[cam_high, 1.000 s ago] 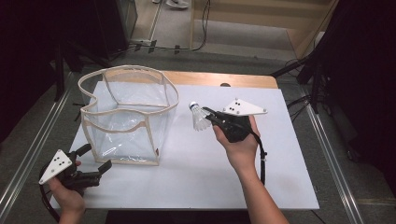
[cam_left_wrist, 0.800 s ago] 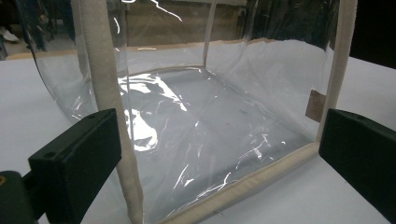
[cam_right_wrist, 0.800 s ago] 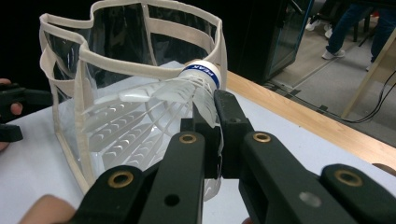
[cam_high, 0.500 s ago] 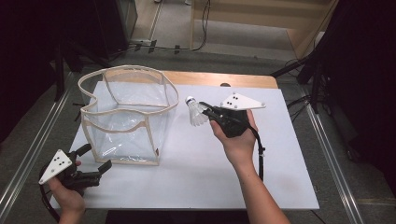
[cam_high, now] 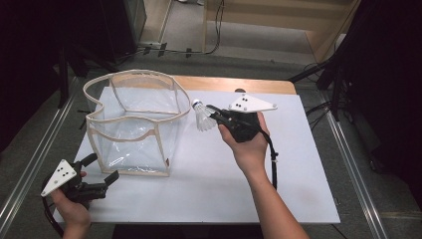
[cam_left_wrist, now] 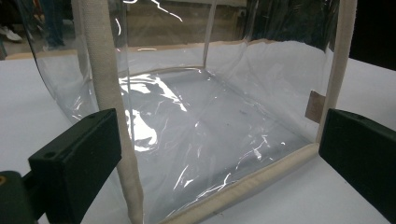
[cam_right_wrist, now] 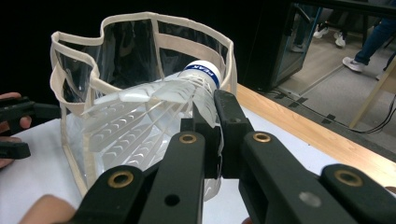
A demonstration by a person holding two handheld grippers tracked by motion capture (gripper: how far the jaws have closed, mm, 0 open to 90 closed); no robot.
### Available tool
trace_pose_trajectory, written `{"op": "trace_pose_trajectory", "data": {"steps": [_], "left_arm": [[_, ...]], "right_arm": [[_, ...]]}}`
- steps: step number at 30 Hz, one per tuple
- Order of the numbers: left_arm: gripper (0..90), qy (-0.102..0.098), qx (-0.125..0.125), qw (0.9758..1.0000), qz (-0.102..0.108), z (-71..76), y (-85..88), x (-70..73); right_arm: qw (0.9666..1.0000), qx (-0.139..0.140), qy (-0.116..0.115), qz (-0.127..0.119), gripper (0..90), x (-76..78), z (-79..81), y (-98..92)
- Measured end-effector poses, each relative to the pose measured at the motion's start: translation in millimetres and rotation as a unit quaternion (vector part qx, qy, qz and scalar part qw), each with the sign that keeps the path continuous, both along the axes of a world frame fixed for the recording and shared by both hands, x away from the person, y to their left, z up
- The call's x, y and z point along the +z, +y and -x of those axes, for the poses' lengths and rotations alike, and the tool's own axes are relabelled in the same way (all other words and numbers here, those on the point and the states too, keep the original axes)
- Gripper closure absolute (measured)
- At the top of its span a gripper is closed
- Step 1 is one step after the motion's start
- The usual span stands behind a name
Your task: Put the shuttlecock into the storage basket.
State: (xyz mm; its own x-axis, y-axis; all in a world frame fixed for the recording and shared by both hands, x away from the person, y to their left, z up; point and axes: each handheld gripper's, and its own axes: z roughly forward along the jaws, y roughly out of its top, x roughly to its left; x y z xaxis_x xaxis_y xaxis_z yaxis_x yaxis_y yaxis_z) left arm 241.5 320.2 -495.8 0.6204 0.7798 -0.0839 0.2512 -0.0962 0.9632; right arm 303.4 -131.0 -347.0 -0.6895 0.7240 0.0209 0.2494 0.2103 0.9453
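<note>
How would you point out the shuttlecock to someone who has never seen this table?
Start at the white table and find the clear bag with beige trim standing at its left. Just right of the bag's rim, the right tongs are shut on the shuttlecock. It is the one small white feathered cone, with a rounded tip banded in blue.

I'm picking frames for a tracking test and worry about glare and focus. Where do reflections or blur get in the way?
Left gripper view: bright streaks of glare on the clear bag; the near jaws are soft. Right gripper view: the shuttlecock is close and slightly blurred, its background dark. High view: even light on the table, dark surroundings, mild sheen on the bag.
</note>
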Motion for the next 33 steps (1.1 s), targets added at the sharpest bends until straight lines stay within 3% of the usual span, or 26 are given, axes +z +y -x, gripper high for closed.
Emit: {"op": "trace_pose_trajectory", "data": {"steps": [33], "left_arm": [[0.0, 0.000, -0.002, 1.0000, 0.002, 0.2, 0.1, 0.2]], "right_arm": [[0.9998, 0.019, 0.001, -0.008, 86.9, 7.7, -12.1, 25.9]]}}
